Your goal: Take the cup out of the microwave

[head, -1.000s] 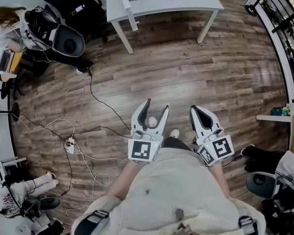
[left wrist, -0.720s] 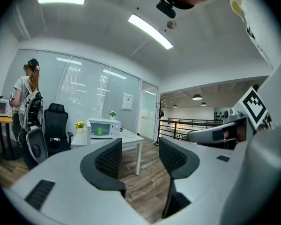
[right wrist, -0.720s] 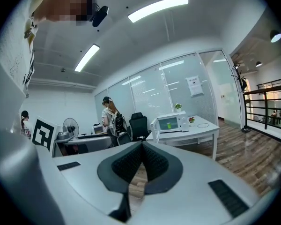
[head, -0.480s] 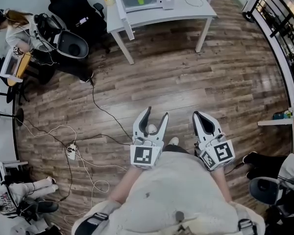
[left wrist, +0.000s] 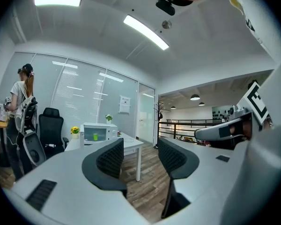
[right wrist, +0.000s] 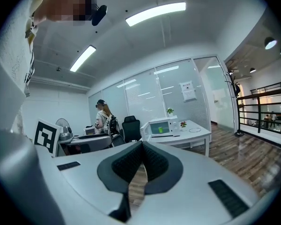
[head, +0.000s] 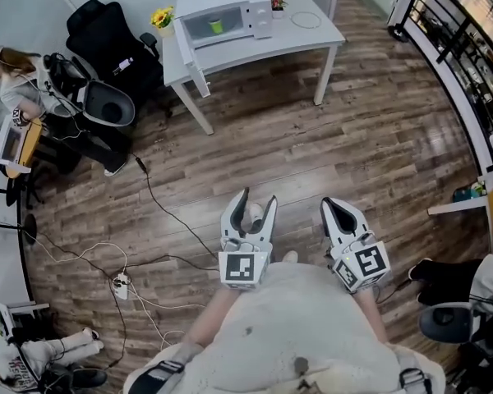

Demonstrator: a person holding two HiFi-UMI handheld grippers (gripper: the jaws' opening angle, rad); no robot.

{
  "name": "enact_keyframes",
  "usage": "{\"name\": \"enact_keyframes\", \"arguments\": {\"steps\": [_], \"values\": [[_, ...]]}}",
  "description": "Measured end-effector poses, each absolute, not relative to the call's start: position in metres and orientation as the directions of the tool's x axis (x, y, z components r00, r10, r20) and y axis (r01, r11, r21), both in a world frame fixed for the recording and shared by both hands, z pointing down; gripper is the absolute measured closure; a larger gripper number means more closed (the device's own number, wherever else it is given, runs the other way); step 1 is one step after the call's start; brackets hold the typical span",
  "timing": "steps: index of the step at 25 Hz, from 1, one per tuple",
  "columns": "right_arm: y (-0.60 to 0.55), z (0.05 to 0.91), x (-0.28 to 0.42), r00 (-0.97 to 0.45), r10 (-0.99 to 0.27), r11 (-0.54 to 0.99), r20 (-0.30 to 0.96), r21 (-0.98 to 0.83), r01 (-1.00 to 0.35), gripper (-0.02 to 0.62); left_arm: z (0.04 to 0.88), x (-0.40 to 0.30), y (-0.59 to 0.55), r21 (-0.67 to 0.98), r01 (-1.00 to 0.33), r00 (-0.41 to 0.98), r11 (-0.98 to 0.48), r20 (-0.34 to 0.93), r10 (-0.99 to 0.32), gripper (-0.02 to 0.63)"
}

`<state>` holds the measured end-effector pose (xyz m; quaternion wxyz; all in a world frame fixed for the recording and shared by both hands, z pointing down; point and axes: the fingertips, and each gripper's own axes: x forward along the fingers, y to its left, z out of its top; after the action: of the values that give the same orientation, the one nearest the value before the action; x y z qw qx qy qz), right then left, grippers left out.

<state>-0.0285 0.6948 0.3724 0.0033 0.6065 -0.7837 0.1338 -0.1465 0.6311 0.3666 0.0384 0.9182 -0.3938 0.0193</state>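
Observation:
A white microwave point(head: 222, 21) stands on a white table point(head: 300, 35) far across the room. A small green cup point(head: 217, 26) shows inside it. The left gripper view also shows the microwave point(left wrist: 99, 132) and cup point(left wrist: 95, 136), and so does the right gripper view, with microwave point(right wrist: 161, 126) and cup point(right wrist: 160, 129) far beyond the jaws. My left gripper point(head: 259, 197) is held level in front of the person's body, open and empty. My right gripper point(head: 329, 206) is beside it, its jaws shut on nothing. Both are far from the table.
Black office chairs point(head: 107, 35) and a person at a desk point(head: 8, 97) are at the left. Cables and a power strip point(head: 121, 286) lie on the wooden floor. A black railing point(head: 468, 64) runs along the right. Small flower pots point(head: 160, 16) stand on the table.
The person has walked toward the table, so the microwave sits lower and nearer in the head view. Both grippers travelled along with unchanged jaws.

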Motion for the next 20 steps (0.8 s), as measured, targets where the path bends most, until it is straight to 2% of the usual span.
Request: {"name": "enact_keyframes", "arguments": {"steps": [10, 20], "values": [[0.562, 0.356, -0.021, -0.215, -0.964, 0.189, 0.159, -0.163, -0.968, 0.588, 0.365, -0.118, 0.506, 0.064, -0.622, 0.783, -0.78, 0.057, -0.619, 0.359], [0.456, 0.36, -0.023, -0.162, -0.973, 0.133, 0.163, -0.177, -0.975, 0.586, 0.361, -0.123, 0.393, 0.039, -0.602, 0.798, -0.798, 0.057, -0.6, 0.36]]}}
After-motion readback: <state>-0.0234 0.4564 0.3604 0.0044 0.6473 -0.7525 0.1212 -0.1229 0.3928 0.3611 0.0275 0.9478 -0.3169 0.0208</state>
